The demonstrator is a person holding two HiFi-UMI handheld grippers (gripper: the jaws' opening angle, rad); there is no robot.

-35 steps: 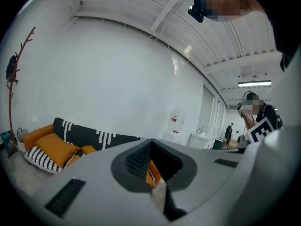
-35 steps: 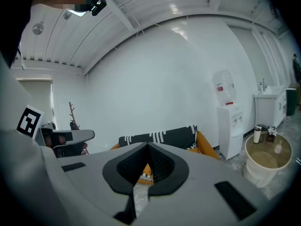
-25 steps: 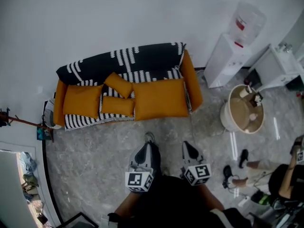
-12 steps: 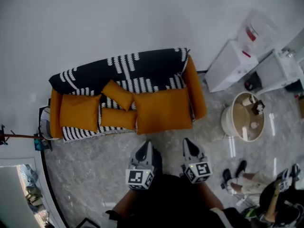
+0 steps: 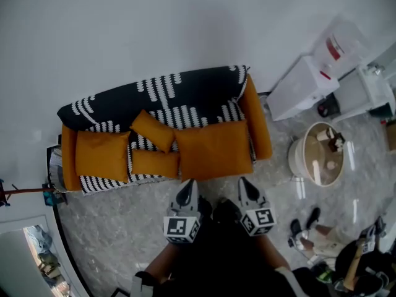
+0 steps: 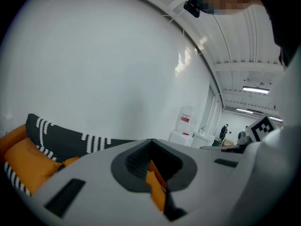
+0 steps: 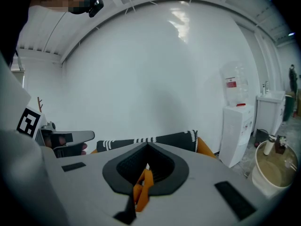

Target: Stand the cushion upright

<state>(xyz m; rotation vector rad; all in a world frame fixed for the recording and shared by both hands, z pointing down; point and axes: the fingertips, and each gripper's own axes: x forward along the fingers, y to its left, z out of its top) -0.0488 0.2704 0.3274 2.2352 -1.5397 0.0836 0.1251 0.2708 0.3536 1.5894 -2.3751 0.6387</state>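
While both tongs hang low over the grey floor [image 5: 105, 228] just short of the sofa [image 5: 258, 124], neither holds anything: left gripper [image 5: 188, 185] and right gripper [image 5: 245, 184] are each clenched tight, jaws together w/ nothing btwn them, side by side and pointing at the seat. Flat cushion [image 5: 154, 163], small & orange, lies on the seat's front edge, wedged btwn the big cushion [image 5: 102, 155] at the left end and the wide seat cushion [image 5: 213, 149] on the right, apart from both grippers. Tilted cushion [image 5: 153, 130], same colour, sits just behind it, touching it, a corner up against the black & white throw [image 5: 167, 91] over the backrest. Water dispenser [image 5: 303, 85] and a round tub [image 5: 296, 161] stand right of the sofa.
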